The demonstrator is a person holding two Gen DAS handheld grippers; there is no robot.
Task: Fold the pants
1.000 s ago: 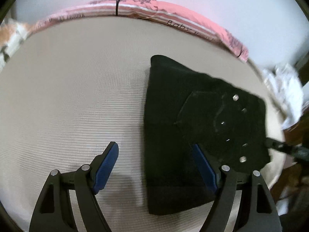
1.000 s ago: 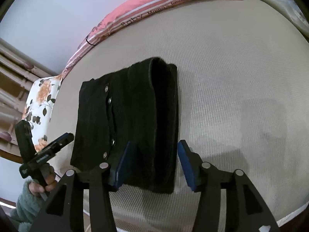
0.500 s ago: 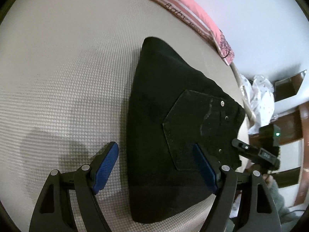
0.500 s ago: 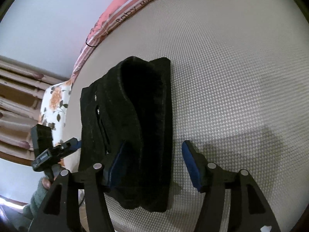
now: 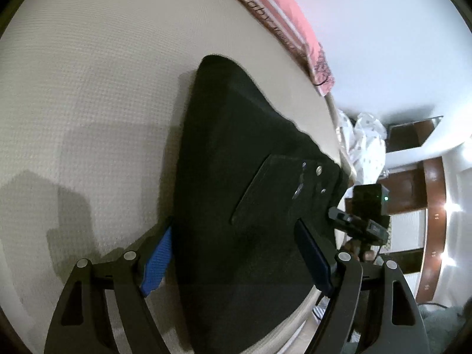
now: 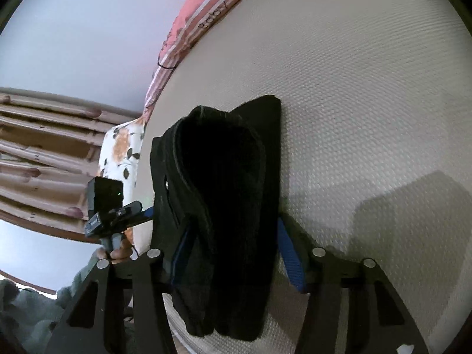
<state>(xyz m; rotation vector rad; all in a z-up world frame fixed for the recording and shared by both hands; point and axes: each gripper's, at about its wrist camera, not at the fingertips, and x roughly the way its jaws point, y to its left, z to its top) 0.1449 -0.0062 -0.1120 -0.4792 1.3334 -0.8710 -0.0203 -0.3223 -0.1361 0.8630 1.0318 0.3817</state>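
The left gripper (image 5: 236, 253) is spread wide and straddles the near end of the folded black pants (image 5: 236, 177), one blue pad just off the bundle's left edge, the other over the fabric on the pocket side. As far as I can tell it isn't pinching anything. The pants sit on the cream mattress (image 5: 88, 88), close to its near edge, already down to a thick bundle with the back pocket and rivets facing up.

The right gripper (image 6: 233, 253) has its jaws closing around the same bundle's near end, from the side where the layers show. Whether the pads actually press yet, I can't tell.

What I'd worry about: the stack is fat, so the right jaws could catch only the top layers and peel the fold open on a lift. The left pad riding on the cloth could drag it crooked. And the bundle sits near the mattress edge, so a shove could tip it off.
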